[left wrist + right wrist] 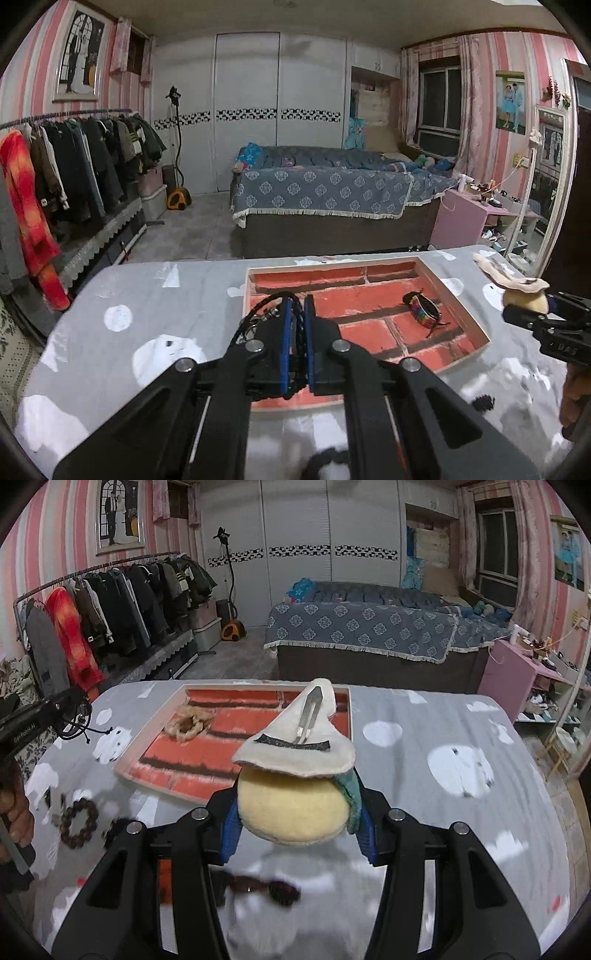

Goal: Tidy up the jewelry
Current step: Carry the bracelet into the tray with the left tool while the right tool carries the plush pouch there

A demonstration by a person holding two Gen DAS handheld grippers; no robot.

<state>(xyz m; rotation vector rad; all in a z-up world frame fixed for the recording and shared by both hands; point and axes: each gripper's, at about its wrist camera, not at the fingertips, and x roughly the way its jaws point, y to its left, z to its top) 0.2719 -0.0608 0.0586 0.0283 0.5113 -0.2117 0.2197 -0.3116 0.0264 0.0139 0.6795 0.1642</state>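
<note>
Left wrist view: left gripper (pixel 298 325) clenched on black braided cord bracelet (pixel 271 306), held over near left corner of red-lined tray (pixel 456 291) on bench (pixel 177 295). Right gripper (pixel 295 823) grasping felt hair clip (pixel 295 771), raised short of tray. Best lowered low over a free compartment, away from colourful bracelet (pixel 424 314) and fluffy scrunchie (pixel 188 723), then released gently.

Left gripper (pixel 298 325) jaws pinch a black braided cord (pixel 271 304) above the tray (pixel 456 301).
</note>
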